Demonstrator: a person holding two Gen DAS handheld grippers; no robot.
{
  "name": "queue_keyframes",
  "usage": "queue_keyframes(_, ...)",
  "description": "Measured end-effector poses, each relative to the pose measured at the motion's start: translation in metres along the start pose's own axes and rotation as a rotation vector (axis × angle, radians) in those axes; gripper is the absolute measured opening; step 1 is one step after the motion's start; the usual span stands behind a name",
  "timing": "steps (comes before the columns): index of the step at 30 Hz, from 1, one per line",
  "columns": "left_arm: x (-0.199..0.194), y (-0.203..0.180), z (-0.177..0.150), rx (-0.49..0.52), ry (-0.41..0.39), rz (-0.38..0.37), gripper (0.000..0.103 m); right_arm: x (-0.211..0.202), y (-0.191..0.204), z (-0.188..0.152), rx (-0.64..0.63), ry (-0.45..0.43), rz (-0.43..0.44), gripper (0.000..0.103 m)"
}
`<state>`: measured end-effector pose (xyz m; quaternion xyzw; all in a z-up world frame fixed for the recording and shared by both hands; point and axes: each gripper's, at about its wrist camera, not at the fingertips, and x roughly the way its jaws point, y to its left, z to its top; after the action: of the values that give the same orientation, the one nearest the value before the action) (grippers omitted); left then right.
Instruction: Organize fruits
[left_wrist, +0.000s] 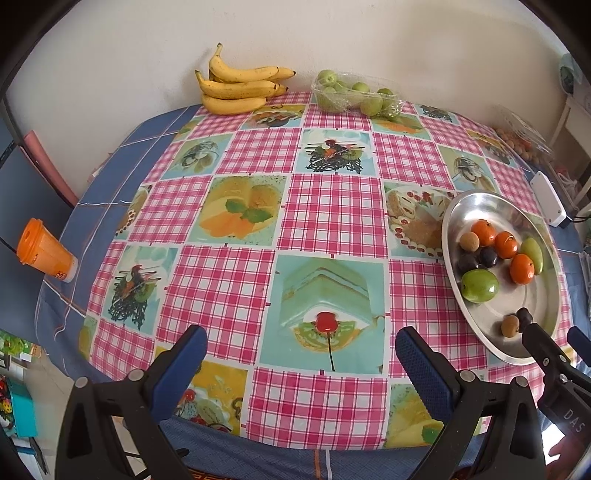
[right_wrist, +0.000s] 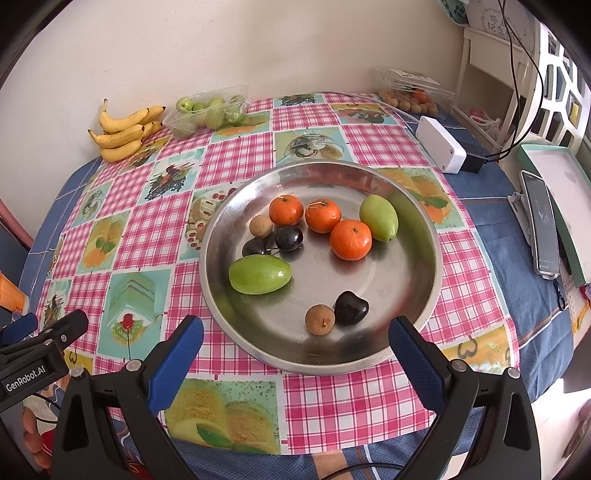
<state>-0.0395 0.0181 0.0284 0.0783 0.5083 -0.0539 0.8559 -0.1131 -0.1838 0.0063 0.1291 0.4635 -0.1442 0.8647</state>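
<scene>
- The metal dish (right_wrist: 424, 236) sits on the tabletop (right_wrist: 332, 402), toward its right half in the left wrist view.
- In the dish, three tangerines (right_wrist: 323, 215) lie at the rear, with a pointed fruit (right_wrist: 379, 218) just right of them.
- A longan (right_wrist: 261, 226) lies left of the tangerines, with two cherries (right_wrist: 289, 238) before it.
- A second pointed fruit (right_wrist: 259, 275) lies in front of those cherries.
- Another longan (right_wrist: 320, 319) and cherry (right_wrist: 351, 308) lie side by side at the dish's near side.
- Bananas (left_wrist: 240, 85) lie at the rear edge, against the wall.
- A fruit tray (left_wrist: 356, 94) stands right of the bananas.
- A cup (left_wrist: 46, 251) lies at the far left edge.
- A white box (right_wrist: 439, 144) lies behind the dish, to its right.
- A phone (right_wrist: 541, 225) rests on its stand at the right.
</scene>
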Motion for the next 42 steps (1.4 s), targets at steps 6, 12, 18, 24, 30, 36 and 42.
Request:
queue_keyframes(6,0.0016,-0.0007,-0.0002,-0.001,0.006,-0.005,0.103,0.0004,0.0007,-0.0003,-0.001,0.0,0.0,0.1)
queue_keyframes(12,0.0028,-0.0011,-0.001,-0.002,0.013,-0.004,0.103,0.0002,0.0005,0.0,-0.002,0.0,0.0,0.1)
queue_keyframes(18,0.0034,-0.0005,-0.0012,-0.004,0.015,-0.004,0.103,0.0,0.0007,0.0002,-0.002,0.001,0.0,0.1)
queue_keyframes(24,0.0044,-0.0003,-0.0014,-0.007,0.019,-0.005,0.103,0.0002,0.0014,-0.0003,-0.001,0.001,0.0,0.1)
queue_keyframes(30,0.0046,-0.0008,-0.0015,-0.002,0.019,-0.009,0.103,0.0001,0.0012,-0.0002,-0.001,0.001,0.0,0.1)
queue_keyframes(36,0.0047,-0.001,-0.0018,-0.003,0.018,-0.009,0.103,0.0,0.0013,-0.0001,-0.001,0.002,-0.001,0.1)
queue_keyframes(42,0.0048,-0.001,-0.002,-0.002,0.018,-0.008,0.103,0.0,0.0015,-0.0002,-0.001,0.002,-0.001,0.1)
